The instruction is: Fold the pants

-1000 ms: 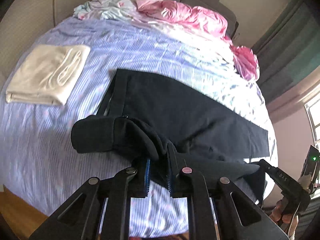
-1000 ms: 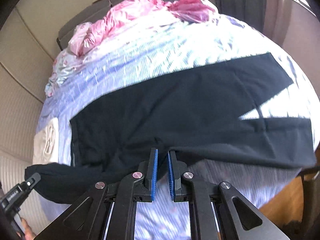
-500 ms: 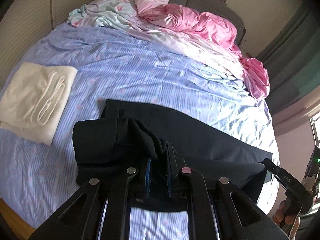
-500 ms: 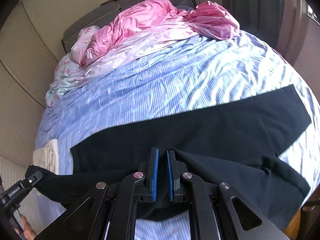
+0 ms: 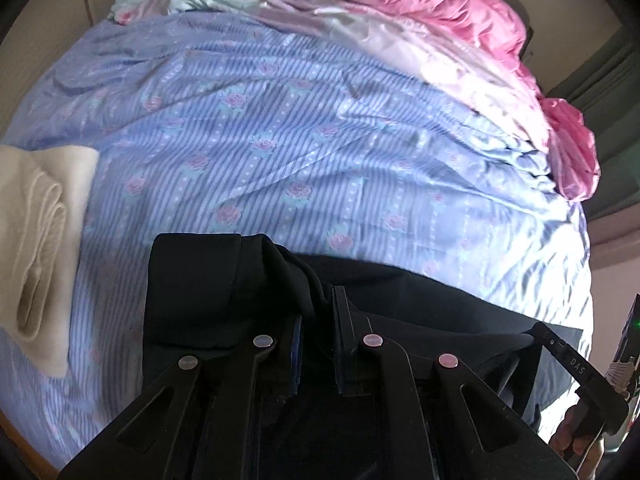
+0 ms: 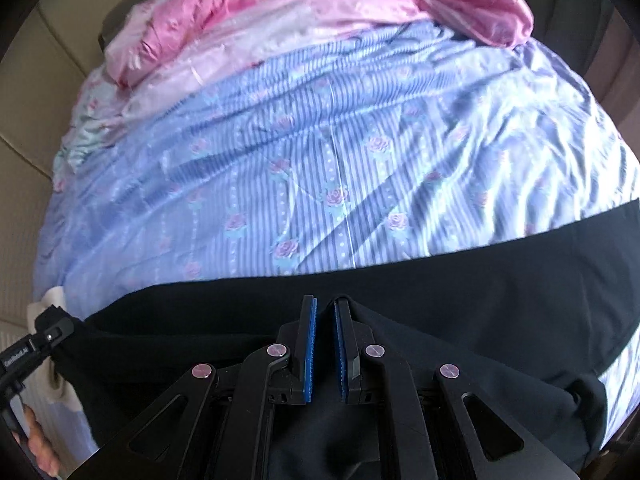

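Black pants (image 5: 208, 288) lie on the blue striped bed sheet (image 5: 300, 140), one half carried over the other. My left gripper (image 5: 316, 308) is shut on a bunched fold of the pants near the waistband. My right gripper (image 6: 325, 312) is shut on the pants' (image 6: 480, 280) near edge, further along the leg. The right gripper's body shows at the lower right of the left wrist view (image 5: 576, 364), the left gripper's at the lower left of the right wrist view (image 6: 28, 352). The fabric under both grippers hides the lower layer.
A folded cream garment (image 5: 36, 248) lies on the sheet to the left. A pink and pale floral duvet (image 5: 420, 12) is heaped at the bed's far end. The wooden bed edge (image 5: 24, 440) shows at the lower left.
Both grippers have carried the near half of the pants forward over the far half. The visible far layer has shrunk to a narrow band, and the cameras sit lower and closer to the sheet.
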Demonstrator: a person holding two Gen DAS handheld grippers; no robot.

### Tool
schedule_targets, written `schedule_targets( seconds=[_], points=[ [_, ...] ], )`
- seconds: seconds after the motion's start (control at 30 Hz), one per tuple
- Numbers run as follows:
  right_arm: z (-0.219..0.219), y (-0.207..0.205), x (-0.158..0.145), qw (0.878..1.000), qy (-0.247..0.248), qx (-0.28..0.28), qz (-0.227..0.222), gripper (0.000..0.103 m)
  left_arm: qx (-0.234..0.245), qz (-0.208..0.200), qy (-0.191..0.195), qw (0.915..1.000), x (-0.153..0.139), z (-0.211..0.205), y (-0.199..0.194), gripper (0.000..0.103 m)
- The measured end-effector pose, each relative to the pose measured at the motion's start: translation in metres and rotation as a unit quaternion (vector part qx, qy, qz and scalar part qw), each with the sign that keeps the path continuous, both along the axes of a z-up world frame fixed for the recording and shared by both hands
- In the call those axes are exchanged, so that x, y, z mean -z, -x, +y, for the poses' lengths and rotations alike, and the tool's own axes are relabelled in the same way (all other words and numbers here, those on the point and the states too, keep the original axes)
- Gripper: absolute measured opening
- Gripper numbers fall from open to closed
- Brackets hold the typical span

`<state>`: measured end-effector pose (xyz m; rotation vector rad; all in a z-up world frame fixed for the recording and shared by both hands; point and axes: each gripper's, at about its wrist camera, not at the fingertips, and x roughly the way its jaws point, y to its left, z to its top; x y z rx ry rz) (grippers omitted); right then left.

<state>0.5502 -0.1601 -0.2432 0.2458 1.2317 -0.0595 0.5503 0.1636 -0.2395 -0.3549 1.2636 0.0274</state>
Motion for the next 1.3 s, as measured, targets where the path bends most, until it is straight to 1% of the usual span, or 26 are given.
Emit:
schedule_targets(
  seconds=[0.1,0.2,0.37,0.4,0.43,0.5,0.53,0.57,0.6,0.63,0.67,0.7,0.73,0.87,0.93,1.03,1.13,1.2,1.3],
  points=[
    [0.001,-0.017,0.016,1.000,-0.005,0.000,0.017,0.009,-0.004,0.012,-0.005,0.9999,0.013,0.003,-0.014,0.014],
    [0.010,-0.029,0.026,1.000,0.004,-0.016,0.025,0.010,-0.021,0.025,-0.007,0.9994,0.026,0.012,-0.022,0.014],
    [0.024,-0.039,0.036,0.998,0.018,-0.041,0.033,0.010,-0.029,0.046,-0.021,0.9983,0.044,0.018,-0.023,0.014],
    [0.026,-0.039,0.037,0.998,0.019,-0.044,0.033,0.010,-0.031,0.047,-0.022,0.9981,0.046,0.020,-0.022,0.017],
    [0.028,-0.039,0.037,0.998,0.020,-0.046,0.035,0.013,-0.036,0.050,-0.020,0.9979,0.048,0.022,-0.022,0.017],
    [0.031,-0.035,0.036,0.998,0.017,-0.052,0.038,0.023,-0.040,0.053,-0.012,0.9977,0.049,0.025,-0.020,0.021],
    [0.032,-0.035,0.033,0.998,0.014,-0.056,0.035,0.031,-0.040,0.052,-0.011,0.9978,0.047,0.025,-0.019,0.022],
    [0.034,-0.033,0.029,0.998,0.010,-0.059,0.030,0.038,-0.039,0.049,-0.015,0.9979,0.044,0.026,-0.017,0.031],
    [0.037,-0.032,0.025,0.998,0.008,-0.063,0.024,0.042,-0.036,0.041,-0.022,0.9983,0.037,0.027,-0.015,0.047],
    [0.040,-0.029,0.019,0.998,0.006,-0.068,0.017,0.048,-0.036,0.032,-0.022,0.9986,0.031,0.029,-0.012,0.054],
    [0.045,-0.026,0.012,0.997,0.003,-0.074,0.009,0.052,-0.042,0.021,-0.032,0.9984,0.022,0.033,-0.007,0.069],
    [0.048,-0.023,0.006,0.997,0.001,-0.078,0.002,0.052,-0.052,0.011,-0.044,0.9976,0.014,0.038,-0.002,0.075],
    [0.053,-0.019,-0.001,0.996,0.000,-0.084,-0.005,0.052,-0.056,0.005,-0.049,0.9972,0.008,0.042,0.002,0.075],
    [0.075,0.002,-0.030,0.993,-0.002,-0.111,-0.031,0.052,-0.050,-0.003,-0.039,0.9980,-0.013,0.055,0.026,0.074],
    [0.085,0.019,-0.044,0.991,0.000,-0.125,-0.044,0.053,-0.039,-0.008,-0.049,0.9980,-0.026,0.054,0.043,0.074],
    [0.096,0.051,-0.068,0.987,0.006,-0.150,-0.061,0.059,-0.018,-0.029,-0.049,0.9982,-0.049,0.049,0.073,0.074],
    [0.097,0.085,-0.092,0.983,0.013,-0.161,-0.081,0.062,0.007,-0.054,-0.051,0.9972,-0.075,0.042,0.107,0.074],
    [0.094,0.110,-0.108,0.982,0.015,-0.165,-0.092,0.063,0.030,-0.074,-0.051,0.9954,-0.091,0.033,0.131,0.074],
    [0.086,0.147,-0.131,0.981,0.018,-0.160,-0.108,0.066,0.071,-0.104,-0.061,0.9902,-0.114,0.017,0.167,0.075]
  ],
)
